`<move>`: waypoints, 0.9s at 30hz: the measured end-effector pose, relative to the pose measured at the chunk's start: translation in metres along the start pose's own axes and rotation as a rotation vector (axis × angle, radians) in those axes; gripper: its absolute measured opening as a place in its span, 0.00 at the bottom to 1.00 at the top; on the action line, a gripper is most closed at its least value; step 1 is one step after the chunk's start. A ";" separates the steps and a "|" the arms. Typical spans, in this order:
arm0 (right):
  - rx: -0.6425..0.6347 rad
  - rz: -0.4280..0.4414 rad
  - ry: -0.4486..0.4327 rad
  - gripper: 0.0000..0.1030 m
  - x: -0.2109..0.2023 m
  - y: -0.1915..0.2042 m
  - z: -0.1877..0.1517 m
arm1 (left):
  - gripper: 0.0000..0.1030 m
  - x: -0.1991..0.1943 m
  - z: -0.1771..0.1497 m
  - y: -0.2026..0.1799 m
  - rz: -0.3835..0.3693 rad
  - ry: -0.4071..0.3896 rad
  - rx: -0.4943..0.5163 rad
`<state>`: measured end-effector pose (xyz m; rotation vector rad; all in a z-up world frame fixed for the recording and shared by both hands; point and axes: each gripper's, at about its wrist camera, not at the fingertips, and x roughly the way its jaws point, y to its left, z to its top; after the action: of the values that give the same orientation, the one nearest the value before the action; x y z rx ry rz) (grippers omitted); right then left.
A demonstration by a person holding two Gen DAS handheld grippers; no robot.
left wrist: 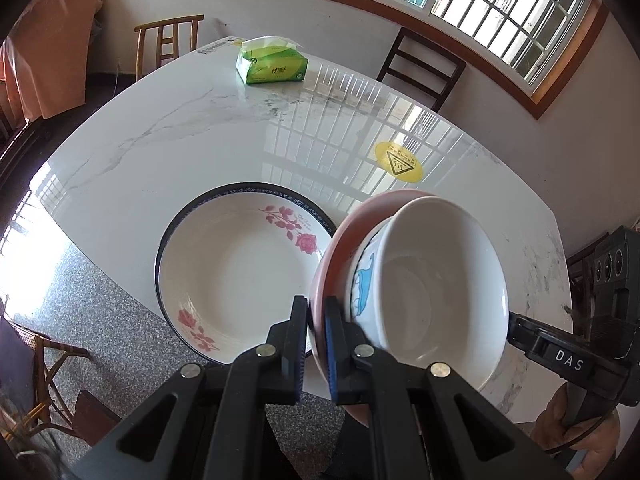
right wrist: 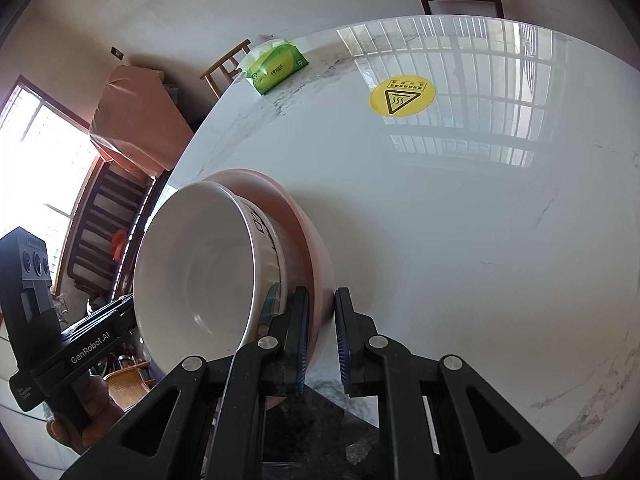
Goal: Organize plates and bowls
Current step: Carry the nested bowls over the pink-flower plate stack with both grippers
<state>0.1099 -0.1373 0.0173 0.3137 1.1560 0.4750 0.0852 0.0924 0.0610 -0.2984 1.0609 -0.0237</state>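
Item: pink plate (left wrist: 326,276) carrying white bowl (left wrist: 436,280), airborne. Left gripper (left wrist: 316,344) and right gripper (right wrist: 322,336) each clenched on plate rim. Glazed, rigid, breakable, slippery; bowl loose, slides if tilted. Grip opposite rims.

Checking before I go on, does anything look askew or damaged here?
Nothing damaged or spilled. The pink plate with the white bowl on it is tilted, pinched at opposite rims by the left gripper and right gripper.
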 end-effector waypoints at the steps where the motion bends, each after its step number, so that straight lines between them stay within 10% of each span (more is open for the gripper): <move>1: -0.004 0.002 0.002 0.13 0.002 0.003 0.001 | 0.07 -0.001 0.001 0.005 0.001 -0.002 -0.005; 27: -0.093 0.030 0.072 0.14 0.049 0.071 0.020 | 0.06 -0.015 0.017 0.079 0.046 -0.037 -0.125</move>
<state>0.1302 -0.0510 0.0198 0.2347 1.1967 0.5685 0.0829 0.1746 0.0621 -0.3857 1.0340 0.0896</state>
